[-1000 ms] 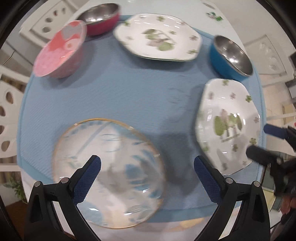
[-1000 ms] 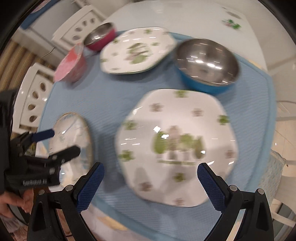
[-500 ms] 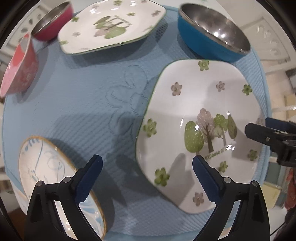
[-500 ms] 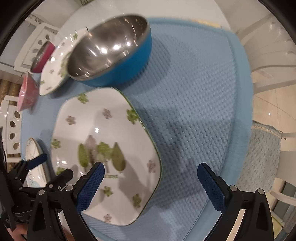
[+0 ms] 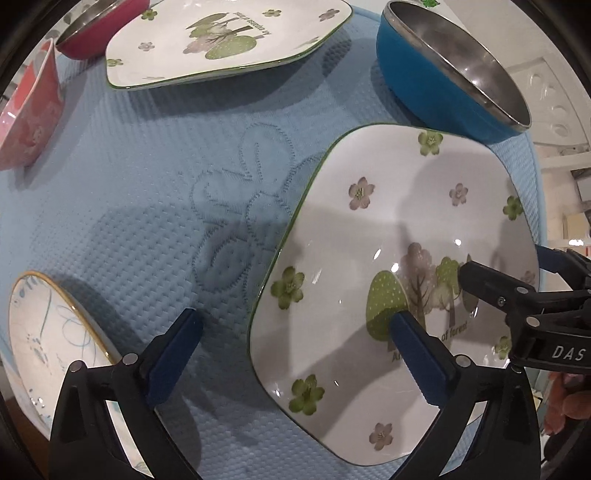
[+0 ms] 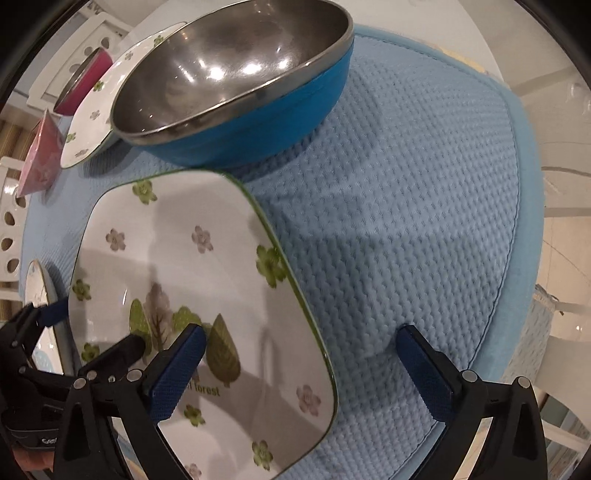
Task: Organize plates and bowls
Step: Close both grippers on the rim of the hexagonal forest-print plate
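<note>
Over the blue mat I hold both grippers pointing down at the near forest plate, which lies flat on the mat just in front of the blue steel bowl. My left gripper stands with its jaws wide apart, having just opened further, and straddles the plate's left rim: one finger over the mat, the other over the printed trees, nothing clamped. My right gripper is likewise spread, straddling the opposite rim, holding nothing.

To do this step well, I judge that each outer finger must go down to the mat outside the rim and each inner finger onto the plate's face, then close evenly on both sides. Glazed ceramic is likely slippery, so I lift level. The second forest plate at the far side looks like the matching stack target. The gold-rimmed plate, pink bowl and red bowl stand well clear.
</note>
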The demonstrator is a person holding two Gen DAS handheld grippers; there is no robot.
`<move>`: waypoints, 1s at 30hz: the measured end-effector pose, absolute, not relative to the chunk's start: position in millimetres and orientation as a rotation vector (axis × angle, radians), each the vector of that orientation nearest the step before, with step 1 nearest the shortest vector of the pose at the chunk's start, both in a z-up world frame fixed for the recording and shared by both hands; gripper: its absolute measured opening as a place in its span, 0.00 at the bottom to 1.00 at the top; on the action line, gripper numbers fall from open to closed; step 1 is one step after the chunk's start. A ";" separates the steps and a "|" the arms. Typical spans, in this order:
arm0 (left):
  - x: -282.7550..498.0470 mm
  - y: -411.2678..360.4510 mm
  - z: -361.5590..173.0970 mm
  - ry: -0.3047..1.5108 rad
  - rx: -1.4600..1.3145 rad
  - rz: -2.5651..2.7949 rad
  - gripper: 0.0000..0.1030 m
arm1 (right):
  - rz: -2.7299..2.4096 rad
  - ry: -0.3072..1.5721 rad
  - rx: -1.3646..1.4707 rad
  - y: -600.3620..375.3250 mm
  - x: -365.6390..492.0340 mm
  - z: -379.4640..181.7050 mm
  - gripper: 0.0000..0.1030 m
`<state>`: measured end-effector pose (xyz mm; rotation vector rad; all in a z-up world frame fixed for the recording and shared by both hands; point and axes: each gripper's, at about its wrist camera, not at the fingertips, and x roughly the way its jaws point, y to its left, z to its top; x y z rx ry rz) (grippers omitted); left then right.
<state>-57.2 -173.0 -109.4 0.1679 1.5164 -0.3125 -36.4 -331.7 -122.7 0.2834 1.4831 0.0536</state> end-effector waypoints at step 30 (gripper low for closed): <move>-59.4 -187.1 -99.9 1.464 0.194 -0.383 0.65 | -0.014 1.420 0.338 -321.5 -41.0 -106.5 0.92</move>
